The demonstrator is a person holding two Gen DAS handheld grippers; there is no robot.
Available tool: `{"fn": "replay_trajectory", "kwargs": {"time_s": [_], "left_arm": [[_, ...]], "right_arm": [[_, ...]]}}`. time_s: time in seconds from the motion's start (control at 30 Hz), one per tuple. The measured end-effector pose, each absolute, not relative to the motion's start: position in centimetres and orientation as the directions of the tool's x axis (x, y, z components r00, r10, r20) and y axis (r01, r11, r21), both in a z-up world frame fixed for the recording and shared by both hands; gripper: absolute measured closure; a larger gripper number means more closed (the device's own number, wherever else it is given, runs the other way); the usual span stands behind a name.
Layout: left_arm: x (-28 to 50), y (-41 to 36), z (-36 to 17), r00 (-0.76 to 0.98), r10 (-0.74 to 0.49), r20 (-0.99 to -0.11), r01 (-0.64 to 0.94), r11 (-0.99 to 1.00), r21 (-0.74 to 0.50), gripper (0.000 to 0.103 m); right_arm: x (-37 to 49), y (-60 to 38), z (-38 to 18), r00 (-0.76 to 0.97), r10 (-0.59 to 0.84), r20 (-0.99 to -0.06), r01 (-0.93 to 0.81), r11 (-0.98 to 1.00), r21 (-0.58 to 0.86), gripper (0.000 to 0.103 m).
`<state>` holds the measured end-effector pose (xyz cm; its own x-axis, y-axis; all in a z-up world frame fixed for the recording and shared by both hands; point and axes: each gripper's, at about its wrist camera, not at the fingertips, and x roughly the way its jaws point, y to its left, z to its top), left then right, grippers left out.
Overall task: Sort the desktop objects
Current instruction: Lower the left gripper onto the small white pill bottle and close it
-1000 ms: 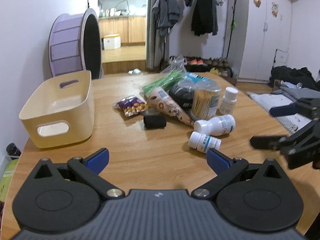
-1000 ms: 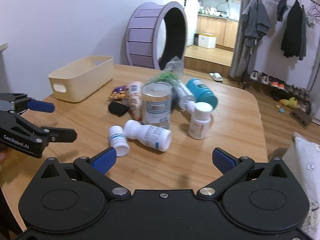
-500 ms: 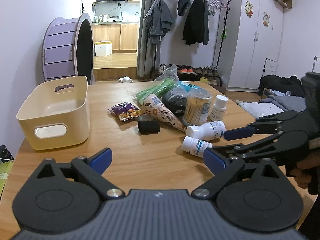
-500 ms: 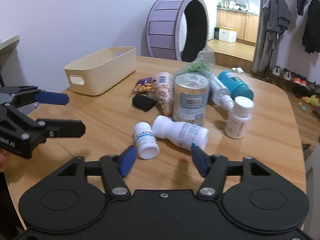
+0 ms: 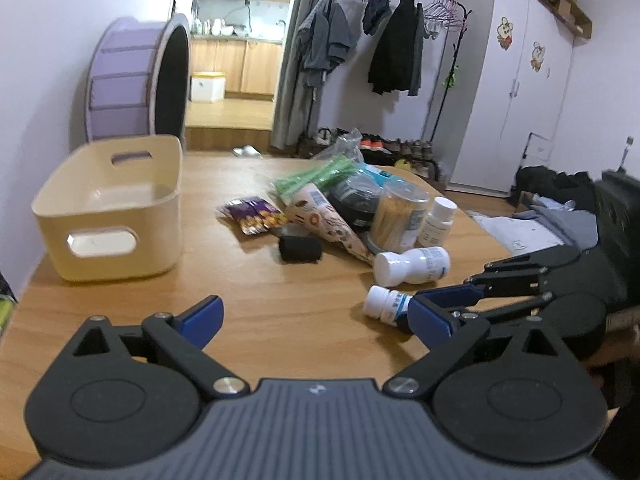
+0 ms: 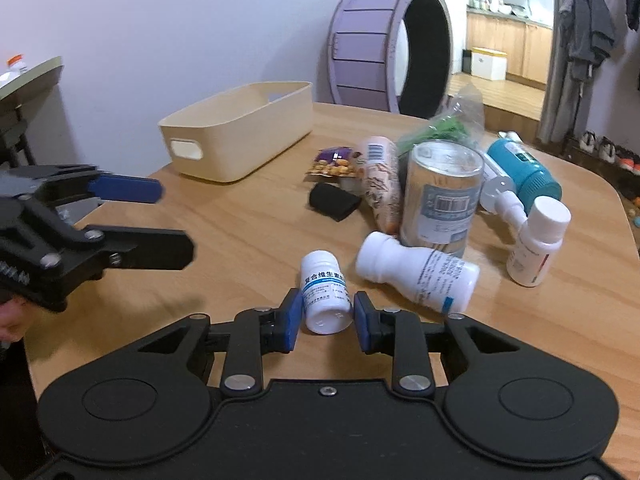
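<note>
The right gripper (image 6: pixel 324 322) has closed in from the wide spread of a second ago: its blue pads now sit on either side of the small white bottle (image 6: pixel 325 297) lying on the counter (image 6: pixel 240 232), with a sliver of gap visible on each side, so it brackets the bottle but is not yet clamped. The left gripper (image 5: pixel 316 320) is unchanged, its jaws spread wide over bare wood with nothing between them; in the right wrist view it sits to the left of the right gripper.

The cream bin (image 5: pixel 108 216) stands ahead and to the left of the left gripper, and nothing shows inside it. Ahead of the right gripper is the clutter: a clear jar of toothpicks (image 6: pixel 440 196) standing upright, a larger white bottle (image 6: pixel 416 272) lying on its side just right of the small one, another white bottle (image 6: pixel 536 248) tilted further right, a teal bottle (image 6: pixel 524 172), a paper cone (image 6: pixel 380 184), a black roll (image 6: pixel 334 202), and a purple snack packet (image 6: pixel 332 164).
</note>
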<state>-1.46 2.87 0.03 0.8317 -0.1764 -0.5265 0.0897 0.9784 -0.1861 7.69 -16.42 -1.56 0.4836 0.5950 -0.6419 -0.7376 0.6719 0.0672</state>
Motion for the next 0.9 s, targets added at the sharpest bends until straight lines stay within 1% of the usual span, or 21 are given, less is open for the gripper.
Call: {"fn": "replay_trajectory", "kwargs": {"time_s": [0.2, 0.3, 0.37, 0.4, 0.43, 0.47, 0.6, 0.7, 0.9], "left_arm": [[-0.5, 3.0, -0.7, 0.794, -0.227, -0.564, 0.092, 0.962, -0.257, 0.005], [-0.3, 3.1, -1.0, 0.787, -0.241, -0.567, 0.085, 0.954, -0.288, 0.007], [-0.2, 2.9, -1.0, 0.784, -0.243, -0.571, 0.086, 0.954, -0.288, 0.015], [-0.2, 2.9, -1.1, 0.779, -0.252, -0.575, 0.094, 0.952, -0.29, 0.017], [-0.1, 2.8, -1.1, 0.773, -0.264, -0.576, 0.104, 0.95, -0.296, 0.023], [0.0, 2.8, -1.2, 0.771, -0.272, -0.576, 0.106, 0.947, -0.304, 0.027], [0.1, 2.6, -1.7, 0.75, -0.312, -0.583, 0.127, 0.933, -0.336, 0.028], [-0.1, 2.6, -1.8, 0.751, -0.31, -0.583, 0.125, 0.934, -0.336, 0.028], [0.1, 3.2, -1.7, 0.752, -0.306, -0.584, 0.102, 0.929, -0.355, 0.028]], "right_arm": [[6.0, -16.6, -1.5, 0.47, 0.598, -0.649, -0.763, 0.645, 0.042, 0.073], [5.4, -17.0, -1.3, 0.467, 0.6, -0.649, -0.771, 0.636, 0.034, 0.068], [5.3, -17.6, -1.0, 0.472, 0.607, -0.639, -0.768, 0.639, 0.039, 0.064], [5.4, -17.8, -0.9, 0.475, 0.612, -0.631, -0.765, 0.642, 0.047, 0.064], [5.6, -18.0, -0.9, 0.479, 0.617, -0.624, -0.762, 0.646, 0.055, 0.064], [5.7, -18.3, -0.8, 0.482, 0.622, -0.617, -0.758, 0.649, 0.062, 0.064], [6.3, -17.9, -1.2, 0.474, 0.627, -0.619, -0.756, 0.65, 0.078, 0.064], [6.3, -17.3, -1.6, 0.451, 0.634, -0.629, -0.77, 0.633, 0.086, 0.064], [5.0, -16.0, -1.5, 0.386, 0.685, -0.618, -0.816, 0.565, 0.118, 0.064]]}}
